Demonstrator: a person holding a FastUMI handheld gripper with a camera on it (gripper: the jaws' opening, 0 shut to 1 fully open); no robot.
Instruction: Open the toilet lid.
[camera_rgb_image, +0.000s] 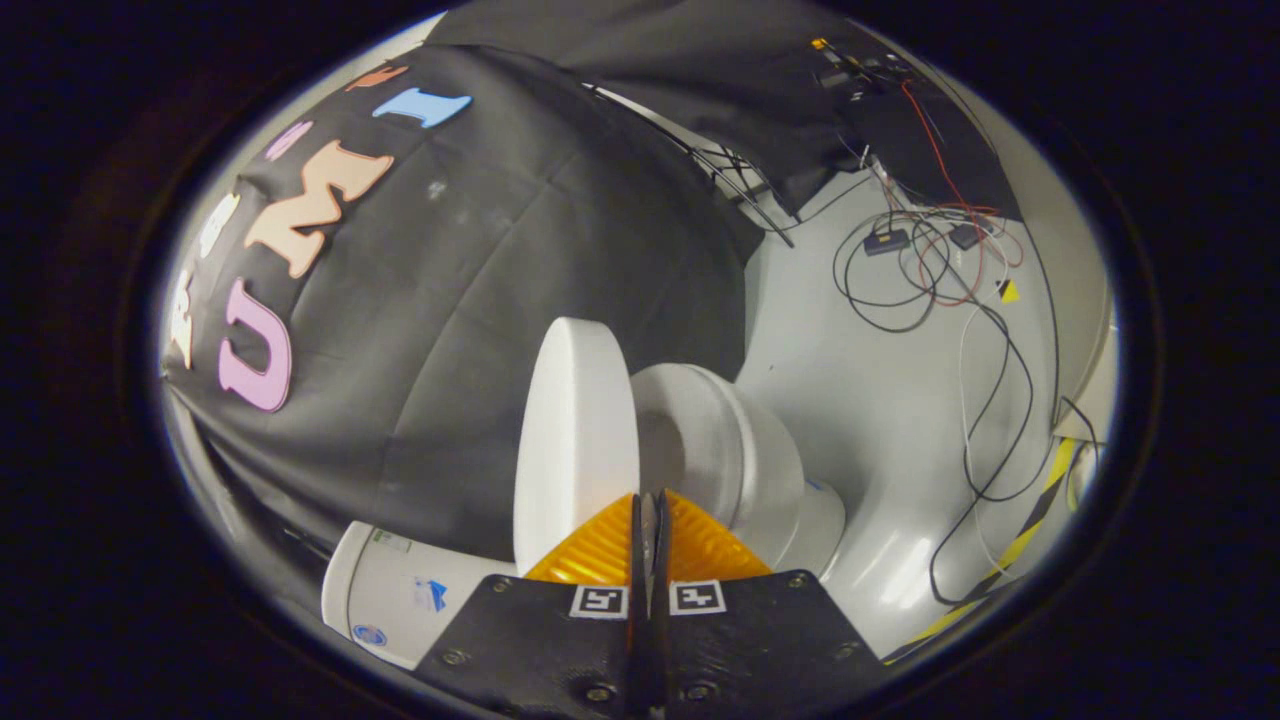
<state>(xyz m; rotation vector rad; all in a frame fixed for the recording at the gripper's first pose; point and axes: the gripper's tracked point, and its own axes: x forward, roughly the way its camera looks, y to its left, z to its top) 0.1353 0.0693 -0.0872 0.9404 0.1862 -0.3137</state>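
A white toilet stands just ahead of my fingers, and the view is rolled on its side. Its lid (575, 430) is swung up off the bowl (725, 450) and stands on edge between the bowl and the tank (400, 600), with the seat opening showing beside it. My gripper (648, 500) is shut, its fingertips pressed together close by the lid's near rim. I see nothing held between them. Whether the tips touch the lid I cannot tell.
The black cloth wall (480, 280) hangs behind the tank. Beyond the bowl lies a grey floor (880, 400) with loose black, white and red cables (930, 270) and small black boxes. Yellow-black tape (1030, 520) marks the floor's edge.
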